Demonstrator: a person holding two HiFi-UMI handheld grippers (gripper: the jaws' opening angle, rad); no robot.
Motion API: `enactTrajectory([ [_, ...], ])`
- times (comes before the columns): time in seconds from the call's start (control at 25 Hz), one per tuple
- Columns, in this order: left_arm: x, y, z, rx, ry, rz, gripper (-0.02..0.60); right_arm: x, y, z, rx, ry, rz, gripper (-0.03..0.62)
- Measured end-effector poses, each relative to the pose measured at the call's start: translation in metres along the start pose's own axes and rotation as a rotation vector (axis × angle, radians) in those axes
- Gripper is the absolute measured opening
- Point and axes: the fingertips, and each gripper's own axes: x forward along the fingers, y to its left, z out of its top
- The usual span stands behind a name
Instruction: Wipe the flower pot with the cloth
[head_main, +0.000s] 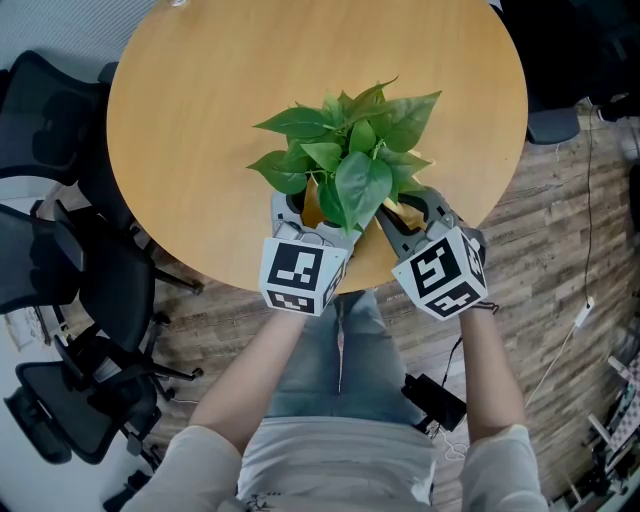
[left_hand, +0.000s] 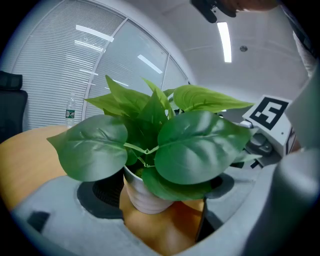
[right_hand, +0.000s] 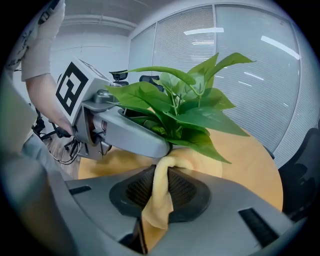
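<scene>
One flower pot (left_hand: 145, 199), one cloth (right_hand: 159, 200), two grippers (head_main: 312, 215) (head_main: 408, 215).

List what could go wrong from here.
1. The flower pot stands near the table edge, and the left hand-held gripper only brackets it loosely; a wiping push could slide or tip it.
2. Leaves overhang the right hand-held gripper, shut on the yellow cloth; they might get bent.

A round wooden tabletop (head_main: 200, 120) stands on grey-brown plank floor (head_main: 540, 260), seen from 3 to 5 o'clock. Black office chairs (head_main: 60, 300) crowd 8 to 9 o'clock. Glass walls with blinds (left_hand: 55, 75) enclose the room beneath a ceiling strip light (left_hand: 224, 40).
</scene>
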Motion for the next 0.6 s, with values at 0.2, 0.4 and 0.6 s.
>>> enactTrajectory([
  [0.2,-0.0013,0.0005,-0.0004,-0.008,-0.003,0.024,0.456,0.0006,0.0032,-0.0006,0.016,-0.010,0.005,0.060],
  [0.4,-0.0009,0.0008,-0.0006,-0.005,-0.010,0.015,0.457,0.0012,0.0027,-0.0027,0.041,-0.018,0.011,0.060],
  [0.6,-0.0037,0.0008,-0.0010,0.042,-0.014,-0.012,0.457,-0.0023,0.0007,-0.0052,0.113,-0.044,0.007,0.060],
])
